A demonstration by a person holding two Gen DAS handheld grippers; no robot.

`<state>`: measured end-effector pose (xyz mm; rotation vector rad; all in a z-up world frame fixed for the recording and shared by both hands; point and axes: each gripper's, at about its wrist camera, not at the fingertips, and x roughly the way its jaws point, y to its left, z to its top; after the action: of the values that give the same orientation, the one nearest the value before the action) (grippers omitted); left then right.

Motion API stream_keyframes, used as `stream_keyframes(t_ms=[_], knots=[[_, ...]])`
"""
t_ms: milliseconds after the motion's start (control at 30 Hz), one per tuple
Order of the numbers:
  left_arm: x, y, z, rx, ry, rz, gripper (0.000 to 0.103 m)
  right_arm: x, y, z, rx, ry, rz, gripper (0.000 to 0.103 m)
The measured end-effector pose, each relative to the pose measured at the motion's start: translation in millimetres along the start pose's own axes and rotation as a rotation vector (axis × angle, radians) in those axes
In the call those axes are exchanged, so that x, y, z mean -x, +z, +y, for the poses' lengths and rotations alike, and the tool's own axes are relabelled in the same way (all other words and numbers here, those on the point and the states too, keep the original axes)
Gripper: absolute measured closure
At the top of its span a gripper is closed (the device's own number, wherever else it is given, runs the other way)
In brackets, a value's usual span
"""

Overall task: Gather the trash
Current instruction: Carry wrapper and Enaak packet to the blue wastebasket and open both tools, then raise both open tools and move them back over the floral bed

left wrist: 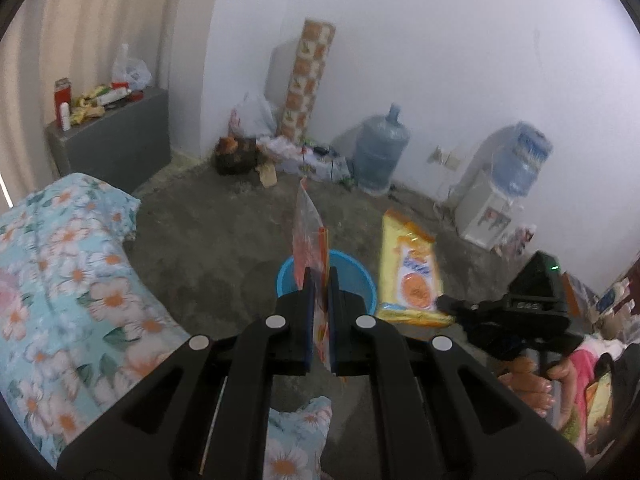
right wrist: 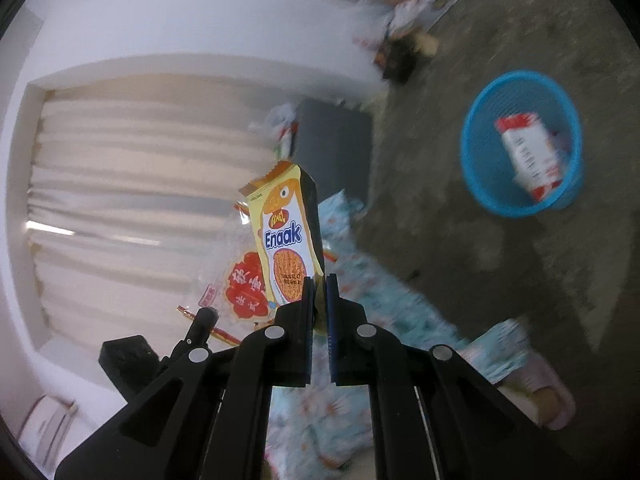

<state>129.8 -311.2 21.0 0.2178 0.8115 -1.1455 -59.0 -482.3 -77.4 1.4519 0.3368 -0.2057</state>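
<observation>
- Basket [left wrist: 362,280], blue, sits on the floor directly beyond the left gripper [left wrist: 319,280], which pinches a clear red-printed wrapper [left wrist: 306,232] upright over its near rim.
- Right gripper [right wrist: 319,282] clamps the Enaak packet [right wrist: 286,236]; the basket lies far right of it, so the left is nearer.

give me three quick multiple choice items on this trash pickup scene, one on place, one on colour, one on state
1. Where is the red and white wrapper?
A on the bed
B inside the basket
C on the grey cabinet

2. What colour is the mesh basket?
A blue
B green
C white

3. What is the right gripper doing?
A open and empty
B shut on the Enaak snack packet
C shut on a bottle

Answers: B, it lies within the basket's rim; A, its mesh wall is bright blue; B, the packet's bottom edge is pinched in the gripper.
</observation>
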Motion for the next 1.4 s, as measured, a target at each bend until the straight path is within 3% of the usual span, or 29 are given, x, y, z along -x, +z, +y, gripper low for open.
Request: stream_keyframes(t_ms=[133, 267, 400, 533, 700, 767, 800, 833, 867, 967, 1067, 1267, 1400], knots=[[-58, 11, 3, 0.016, -0.003, 0.111, 0.099, 14, 17, -24, 0.008, -0.162, -0.102, 0.097], [-122, 19, 4, 0.003, 0.027, 0.214, 0.099, 9, 30, -50, 0.011, -0.333, -0.148, 0.097], [-193, 25, 2, -0.005, 0.030, 0.314, 0.099, -8, 44, -71, 0.038, -0.522, -0.163, 0.097], [-252, 27, -5, -0.044, 0.052, 0.360, 0.099, -37, 64, -83, 0.138, -0.741, -0.156, 0.097], [-331, 19, -9, -0.067, 0.102, 0.449, 0.094, -77, 93, -104, 0.210, -0.902, -0.145, 0.096], [-346, 15, -7, -0.052, 0.112, 0.462, 0.073, -95, 106, -118, 0.211, -0.951, -0.133, 0.092], [-354, 13, -5, -0.039, 0.131, 0.471, 0.057, -105, 112, -128, 0.186, -0.972, -0.105, 0.087], [-359, 12, -4, -0.027, 0.150, 0.477, 0.053, -110, 114, -134, 0.165, -0.969, -0.088, 0.075], [-359, 13, -3, -0.008, 0.149, 0.472, 0.053, -113, 116, -142, 0.137, -0.932, -0.078, 0.072], [-348, 19, -2, 0.043, 0.118, 0.441, 0.045, -108, 112, -145, 0.091, -0.888, -0.107, 0.065], [-321, 31, -6, 0.022, 0.114, 0.373, 0.042, -92, 97, -133, 0.080, -0.809, -0.153, 0.061], [-252, 51, -15, 0.041, 0.050, 0.273, 0.037, -64, 59, -87, 0.101, -0.679, -0.219, 0.057], [-185, 56, -22, 0.033, 0.000, 0.191, 0.028, -53, 32, -33, 0.210, -0.611, -0.236, 0.049]])
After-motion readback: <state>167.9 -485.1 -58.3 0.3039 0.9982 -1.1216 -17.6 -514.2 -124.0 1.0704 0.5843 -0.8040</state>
